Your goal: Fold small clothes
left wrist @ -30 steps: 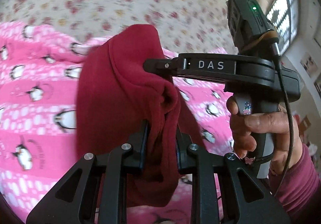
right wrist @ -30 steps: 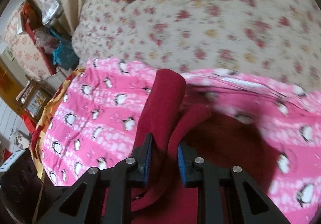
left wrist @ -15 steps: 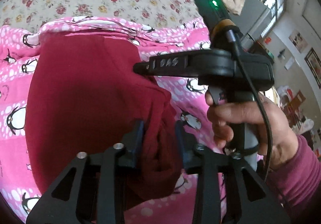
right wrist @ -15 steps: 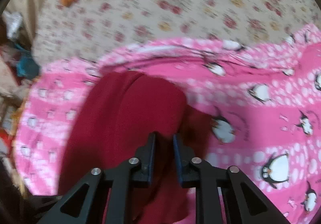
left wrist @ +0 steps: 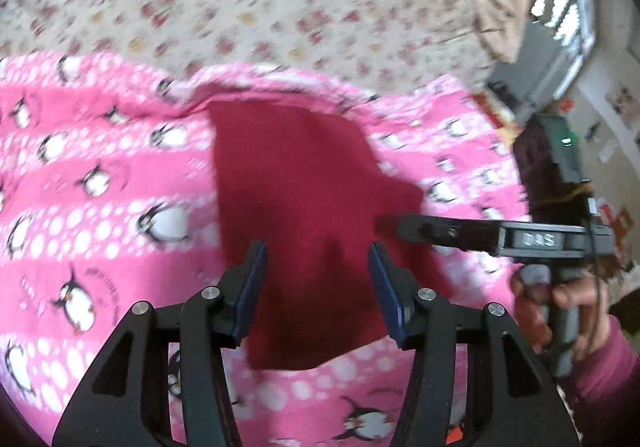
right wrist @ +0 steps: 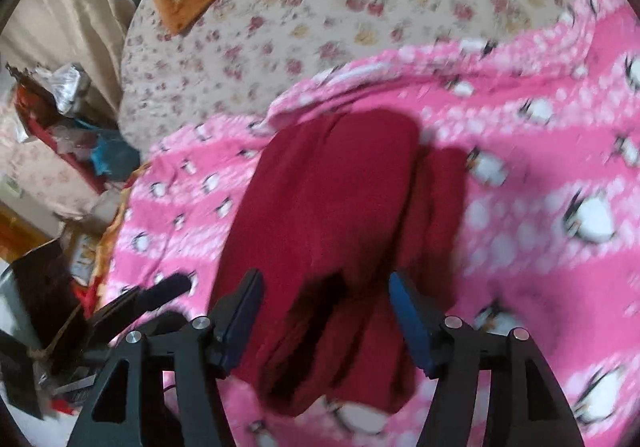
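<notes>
1. On the left of the scene, the left hand-held gripper (left wrist: 316, 287) hovers above a dark red garment (left wrist: 304, 231). Its blue-padded fingers are spread wide and hold nothing.
2. The red garment lies on a pink blanket (left wrist: 100, 183) printed with penguins, spread over a bed with a floral sheet (left wrist: 240, 7). From the left wrist view it looks like a roughly flat, folded panel. From the right wrist view, layered edges show at its near end.
3. By its soft outline and the matte, fuzzy surface, the garment is probably fleece or knit: light, limp and not fragile. It should drape from any grip and sag rather than keep its shape. The nap likely clings to the blanket, so dragging may bunch it.
4. A sensible hold would be at a corner or along the doubled near edge, pinching all layers together.
5. On the right, the right hand-held gripper (right wrist: 326, 317) is likewise wide apart and empty, poised over the garment's near end.
</notes>
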{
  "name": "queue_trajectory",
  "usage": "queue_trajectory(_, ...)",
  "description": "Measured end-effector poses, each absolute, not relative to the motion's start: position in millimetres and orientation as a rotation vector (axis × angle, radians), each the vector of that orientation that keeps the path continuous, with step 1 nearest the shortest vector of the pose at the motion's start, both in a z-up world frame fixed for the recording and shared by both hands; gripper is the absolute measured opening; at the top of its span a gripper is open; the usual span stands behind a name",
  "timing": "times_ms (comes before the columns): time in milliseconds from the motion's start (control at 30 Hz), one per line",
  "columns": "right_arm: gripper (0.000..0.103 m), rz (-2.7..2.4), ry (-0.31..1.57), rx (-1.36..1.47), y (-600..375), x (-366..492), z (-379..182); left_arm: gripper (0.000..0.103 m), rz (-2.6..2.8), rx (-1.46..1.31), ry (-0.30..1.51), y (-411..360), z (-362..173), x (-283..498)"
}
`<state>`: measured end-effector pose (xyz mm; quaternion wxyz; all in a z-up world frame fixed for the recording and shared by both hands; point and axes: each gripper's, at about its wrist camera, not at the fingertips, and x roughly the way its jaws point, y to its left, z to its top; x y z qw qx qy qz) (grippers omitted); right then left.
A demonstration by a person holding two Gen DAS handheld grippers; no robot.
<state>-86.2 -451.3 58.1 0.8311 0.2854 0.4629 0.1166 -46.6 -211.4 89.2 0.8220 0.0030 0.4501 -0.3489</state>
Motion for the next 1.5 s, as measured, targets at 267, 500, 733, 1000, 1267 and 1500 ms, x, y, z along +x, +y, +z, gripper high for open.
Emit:
queue_trajectory(267,0.012,0.175,0.979,0.325,-431,-97,59,0.052,-0.694,0.107,0.992,-218,62,-57)
queue_trajectory(500,0.008,0.086,1.01,0.196,-434,-102,41,0.058,-0.661,0.104,1.019,-223,56,-52)
queue_trajectory(733,0.052,0.064,0.93,0.37,-446,-117,74,0.058,-0.645,0.102,1.024,-224,54,-48)
queue_trajectory(1000,0.035,-0.009,0.93,0.215,-422,-73,66,0.058,-0.636,0.092,1.022,-227,54,-43)
queue_trajectory(1267,0.034,-0.035,0.945,0.208,-435,-51,41,0.06,-0.641,0.083,1.036,-230,54,-38)
queue_trajectory(1500,0.049,-0.021,0.927,0.321,-443,-72,59,0.064,-0.632,0.074,1.041,-233,52,-36)
